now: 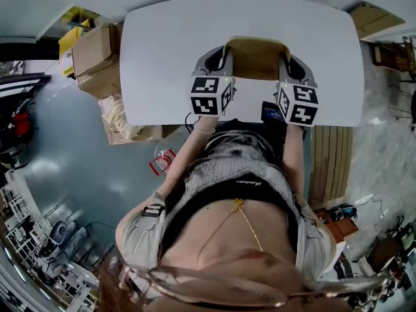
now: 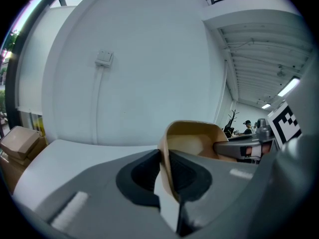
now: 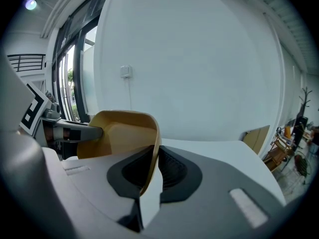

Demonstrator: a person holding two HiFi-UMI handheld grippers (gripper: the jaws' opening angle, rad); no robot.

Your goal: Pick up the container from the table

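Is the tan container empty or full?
The container looks empty: both gripper views show only bare tan interior, though its bottom is partly hidden.

A: Colour, container (image 1: 257,58)?
B: Plain tan; table (image 1: 162,44) white, cardboard boxes (image 1: 97,60) brown.
A: And left gripper (image 2: 164,171), right gripper (image 3: 153,169)?
B: Both grey, pads (image 2: 142,176) black; marker cubes (image 1: 211,95) black-and-white squares.

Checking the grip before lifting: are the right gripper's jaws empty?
No, the right gripper is shut on a thin wall of the tan container, which stands between its jaws.
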